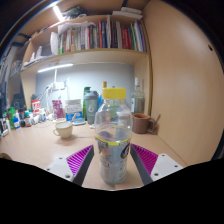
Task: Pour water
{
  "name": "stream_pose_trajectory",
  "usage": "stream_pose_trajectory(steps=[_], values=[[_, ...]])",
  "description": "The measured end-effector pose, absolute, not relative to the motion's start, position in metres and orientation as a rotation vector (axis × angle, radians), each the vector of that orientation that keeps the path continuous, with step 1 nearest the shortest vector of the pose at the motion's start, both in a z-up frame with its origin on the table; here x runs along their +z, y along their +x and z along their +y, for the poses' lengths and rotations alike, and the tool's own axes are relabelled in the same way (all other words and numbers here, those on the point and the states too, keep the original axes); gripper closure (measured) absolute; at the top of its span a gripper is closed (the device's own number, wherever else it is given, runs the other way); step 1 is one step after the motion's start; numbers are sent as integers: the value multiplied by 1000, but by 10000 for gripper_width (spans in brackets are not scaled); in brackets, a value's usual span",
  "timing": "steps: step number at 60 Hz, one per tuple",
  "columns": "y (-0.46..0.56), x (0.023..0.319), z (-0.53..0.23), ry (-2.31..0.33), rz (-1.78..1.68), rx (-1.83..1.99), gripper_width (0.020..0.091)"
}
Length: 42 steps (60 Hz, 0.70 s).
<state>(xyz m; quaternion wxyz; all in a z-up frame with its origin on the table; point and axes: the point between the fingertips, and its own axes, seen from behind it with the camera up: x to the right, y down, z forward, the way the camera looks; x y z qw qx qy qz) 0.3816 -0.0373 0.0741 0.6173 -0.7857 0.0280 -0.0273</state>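
Gripping upright bottle (113,140) squarely, gripper (113,160) fingers clamped, desk (40,145) open ahead.

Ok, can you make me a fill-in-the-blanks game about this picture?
1. The gripper holds a clear plastic ____ between its pads.
2. The bottle has a ____ cap.
3. Beyond it on the desk stands a white ____, left of the bottle.
4. The shelf above holds rows of ____.

Missing words: bottle, yellow, cup, books.

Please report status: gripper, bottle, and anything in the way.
Gripper shut on water bottle, yellow cap on. Bottle upright. Beige cup beyond on the desk, path to it open.
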Motion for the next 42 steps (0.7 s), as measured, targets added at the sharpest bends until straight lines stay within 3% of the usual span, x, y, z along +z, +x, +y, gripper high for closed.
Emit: stream_pose_trajectory(steps=[10, 13, 31, 42], values=[[393, 68, 4, -1753, 64, -83, 294], [394, 62, 14, -1764, 52, -88, 488], [393, 50, 28, -1947, 76, -114, 617], [407, 128, 89, -1933, -247, -436, 622]])
